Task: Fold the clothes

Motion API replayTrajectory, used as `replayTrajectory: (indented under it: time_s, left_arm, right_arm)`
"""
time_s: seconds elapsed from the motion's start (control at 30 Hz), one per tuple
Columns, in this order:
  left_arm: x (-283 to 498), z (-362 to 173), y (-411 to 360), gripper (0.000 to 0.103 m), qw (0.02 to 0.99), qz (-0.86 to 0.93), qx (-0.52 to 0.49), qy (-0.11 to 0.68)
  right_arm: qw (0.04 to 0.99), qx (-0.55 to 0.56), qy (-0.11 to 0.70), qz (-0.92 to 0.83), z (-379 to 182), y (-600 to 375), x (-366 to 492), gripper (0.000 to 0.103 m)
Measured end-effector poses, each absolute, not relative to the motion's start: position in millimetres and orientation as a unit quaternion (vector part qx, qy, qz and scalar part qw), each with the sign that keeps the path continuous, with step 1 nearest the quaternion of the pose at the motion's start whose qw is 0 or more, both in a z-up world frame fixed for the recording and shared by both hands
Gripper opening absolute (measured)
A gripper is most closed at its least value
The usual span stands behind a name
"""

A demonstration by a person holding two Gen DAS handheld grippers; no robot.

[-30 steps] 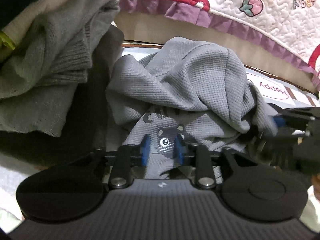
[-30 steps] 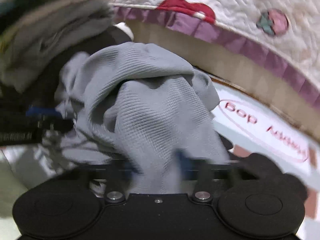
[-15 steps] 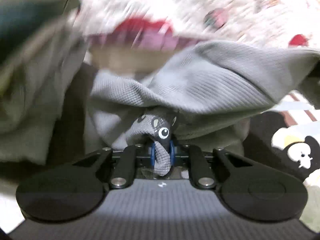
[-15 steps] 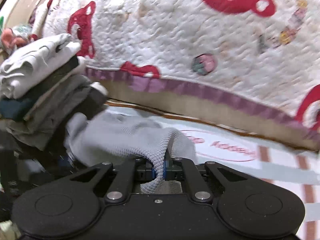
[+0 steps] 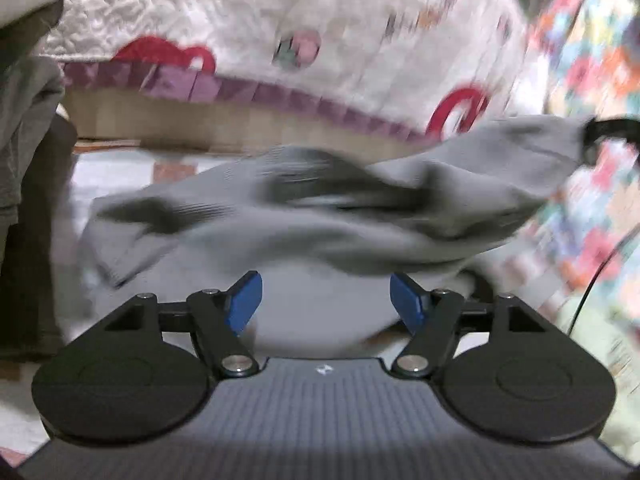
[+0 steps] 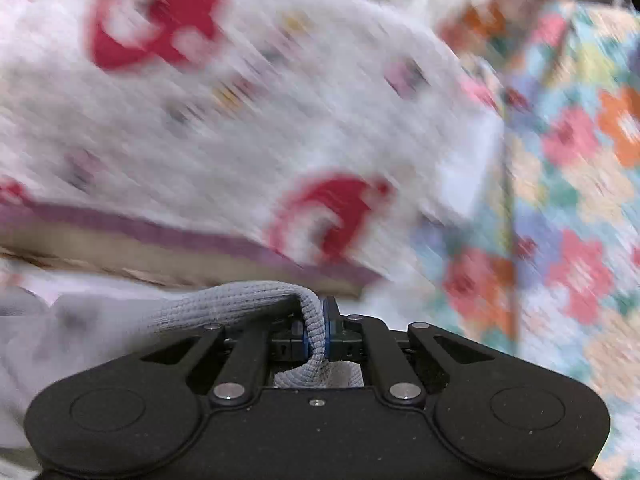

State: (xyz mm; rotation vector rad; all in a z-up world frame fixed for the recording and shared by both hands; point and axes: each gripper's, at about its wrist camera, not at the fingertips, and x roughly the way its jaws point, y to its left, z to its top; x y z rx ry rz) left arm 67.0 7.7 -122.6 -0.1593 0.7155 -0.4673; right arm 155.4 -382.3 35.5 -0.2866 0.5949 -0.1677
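A grey waffle-knit garment (image 5: 320,216) stretches, blurred by motion, from lower left up to the upper right in the left wrist view. There the right gripper (image 5: 592,136) shows as a dark shape pinching its corner. My left gripper (image 5: 326,304) has its blue pads (image 5: 244,304) wide apart and its jaws are opening; the cloth hangs just beyond them and no pad presses on it. In the right wrist view my right gripper (image 6: 318,332) is shut on a rolled edge of the grey garment (image 6: 240,304), which trails off to the left.
A white quilt with red shapes and a purple frill (image 5: 256,92) fills the background. A flowered blanket (image 6: 568,200) lies at the right. A stack of folded clothes (image 5: 28,120) stands at the left edge. A dark cable (image 5: 600,276) runs at the right.
My left gripper let go of the printed part of the garment and opened wide. My right gripper, shut on the garment's edge, swung up and to the right, pulling the cloth out long.
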Motion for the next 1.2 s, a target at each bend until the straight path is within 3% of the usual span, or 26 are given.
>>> replayTrajectory:
  time_s: [0.07,0.1,0.27,0.43,0.5,0.57,0.7,0.93,1.07,1.13,1.17,1.2]
  left_arm:
    - [74,-136,5,0.070,0.906,-0.197,-0.064,0.369]
    - [76,-141,7,0.070,0.904,-0.188,-0.067,0.378]
    - [88,-159,20,0.070,0.904,-0.137,-0.085,0.396]
    - [105,-170,38,0.070,0.896,-0.120,-0.148,0.401]
    - [110,-175,43,0.071,0.889,-0.123,-0.177,0.403]
    - [113,-180,46,0.073,0.885,-0.126,-0.197,0.402]
    - [120,-189,45,0.087,0.884,-0.139,-0.200,0.400]
    - [124,-199,44,0.085,0.898,-0.128,-0.189,0.376]
    - [125,-196,48,0.085,0.907,-0.124,-0.168,0.366]
    - [126,-195,54,0.084,0.909,-0.125,-0.175,0.358]
    - [126,-194,56,0.082,0.910,-0.124,-0.177,0.353]
    - [125,-194,58,0.076,0.913,-0.124,-0.177,0.347]
  right_arm:
    - [0.923,-0.151,0.338,-0.107,2,-409,174,0.010]
    - [0.914,-0.154,0.359,-0.110,-14,-417,178,0.019]
    - [0.900,-0.131,0.405,-0.095,-62,-428,170,0.037]
    - [0.909,-0.106,0.404,0.007,-64,-403,150,0.048]
    - [0.911,-0.080,0.401,0.052,-61,-390,148,0.058]
    - [0.909,-0.052,0.403,0.092,-64,-377,147,0.061]
    - [0.892,-0.019,0.426,0.149,-83,-342,137,0.062]
    - [0.877,-0.020,0.420,0.232,-102,-257,175,0.062]
    - [0.877,-0.070,0.412,0.238,-105,-209,203,0.072]
    - [0.871,-0.107,0.415,0.240,-113,-198,210,0.063]
    - [0.867,-0.123,0.416,0.246,-117,-193,213,0.020]
    - [0.866,-0.121,0.413,0.256,-117,-194,214,0.002]
